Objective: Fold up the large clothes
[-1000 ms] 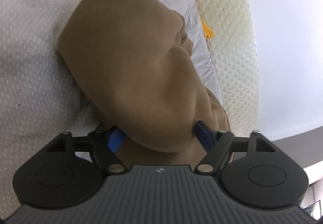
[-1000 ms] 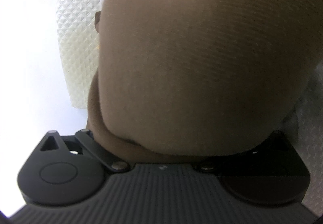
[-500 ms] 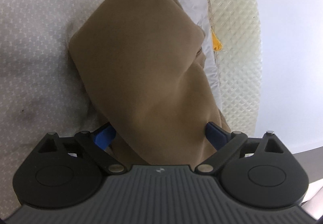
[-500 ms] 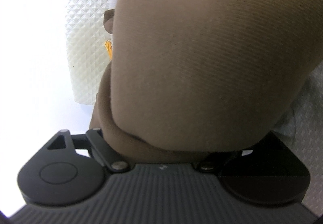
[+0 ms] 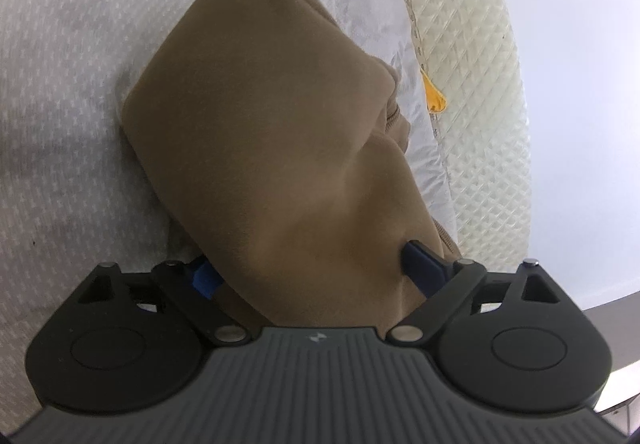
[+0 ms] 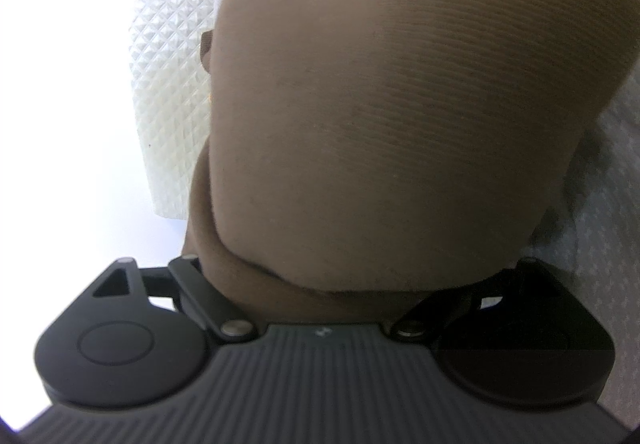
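A brown sweatshirt-like garment (image 5: pixel 272 132) is bundled thick and hangs from both grippers over the grey-white bed sheet (image 5: pixel 60 44). My left gripper (image 5: pixel 312 268) has its blue fingers (image 5: pixel 420 264) spread around a thick fold of the cloth, which drapes over them. In the right wrist view the same brown garment (image 6: pixel 380 104) fills the frame and covers my right gripper (image 6: pixel 320 284). The right fingers are hidden under the cloth.
A cream quilted mattress edge (image 5: pixel 480 84) runs along the right of the left view, with a small yellow tag (image 5: pixel 434 100) on it. It also shows in the right wrist view (image 6: pixel 172 84). A white wall lies beyond it.
Both grippers have drawn back from the bed with the garment, so more sheet and mattress edge show. The grip on the cloth looks unchanged.
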### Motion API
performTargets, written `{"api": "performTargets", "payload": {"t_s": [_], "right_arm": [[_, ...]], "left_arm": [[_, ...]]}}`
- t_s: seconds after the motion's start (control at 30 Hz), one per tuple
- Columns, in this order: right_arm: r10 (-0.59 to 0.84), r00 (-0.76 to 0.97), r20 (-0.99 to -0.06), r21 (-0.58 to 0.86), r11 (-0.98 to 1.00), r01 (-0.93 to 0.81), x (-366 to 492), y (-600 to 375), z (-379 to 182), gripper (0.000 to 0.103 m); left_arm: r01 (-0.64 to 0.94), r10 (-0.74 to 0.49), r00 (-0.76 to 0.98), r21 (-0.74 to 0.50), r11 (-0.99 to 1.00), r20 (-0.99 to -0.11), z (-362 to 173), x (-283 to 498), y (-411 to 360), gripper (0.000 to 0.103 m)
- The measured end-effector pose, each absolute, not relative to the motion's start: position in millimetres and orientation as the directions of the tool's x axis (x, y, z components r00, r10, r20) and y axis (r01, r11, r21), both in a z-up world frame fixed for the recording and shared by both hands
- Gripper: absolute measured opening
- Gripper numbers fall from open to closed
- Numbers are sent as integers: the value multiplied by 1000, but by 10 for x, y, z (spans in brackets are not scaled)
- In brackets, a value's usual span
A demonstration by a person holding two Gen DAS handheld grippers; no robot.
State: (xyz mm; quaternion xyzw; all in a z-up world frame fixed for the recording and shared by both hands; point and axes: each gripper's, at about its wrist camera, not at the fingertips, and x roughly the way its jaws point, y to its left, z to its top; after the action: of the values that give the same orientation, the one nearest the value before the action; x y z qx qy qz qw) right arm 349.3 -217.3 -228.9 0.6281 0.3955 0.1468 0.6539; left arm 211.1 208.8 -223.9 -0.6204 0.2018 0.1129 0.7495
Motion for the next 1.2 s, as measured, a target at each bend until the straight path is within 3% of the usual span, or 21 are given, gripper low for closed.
{"api": "performTargets", "payload": {"t_s": [0.2, 0.37, 0.5, 0.63, 0.9, 1.2], "right_arm": [[674, 651, -348, 926, 137, 353, 3368, -2287, -2277, 91], [620, 675, -399, 906, 151, 396, 3245, -2417, -2213, 97], [610, 695, -382, 909, 110, 403, 3270, -2380, -2299, 103], [608, 693, -387, 904, 102, 415, 3404, -2282, -2386, 103], [564, 726, -393, 911, 131, 392, 3455, -2192, -2376, 103], [560, 738, -377, 922, 150, 357, 3467, -2229, -2344, 103]], "left_arm": [[-434, -75, 881, -862, 263, -467, -2176, 2158, 2077, 86], [-431, -78, 883, -865, 259, -463, -2154, 2151, 2063, 85], [-429, -80, 884, -868, 251, -461, -2167, 2101, 2161, 84], [-429, -88, 883, -869, 247, -461, -2168, 2055, 2162, 85], [-390, -109, 909, -913, 119, -403, -2198, 1869, 2256, 98], [-360, -61, 932, -933, -25, -358, -2416, 1777, 2386, 101]]}}
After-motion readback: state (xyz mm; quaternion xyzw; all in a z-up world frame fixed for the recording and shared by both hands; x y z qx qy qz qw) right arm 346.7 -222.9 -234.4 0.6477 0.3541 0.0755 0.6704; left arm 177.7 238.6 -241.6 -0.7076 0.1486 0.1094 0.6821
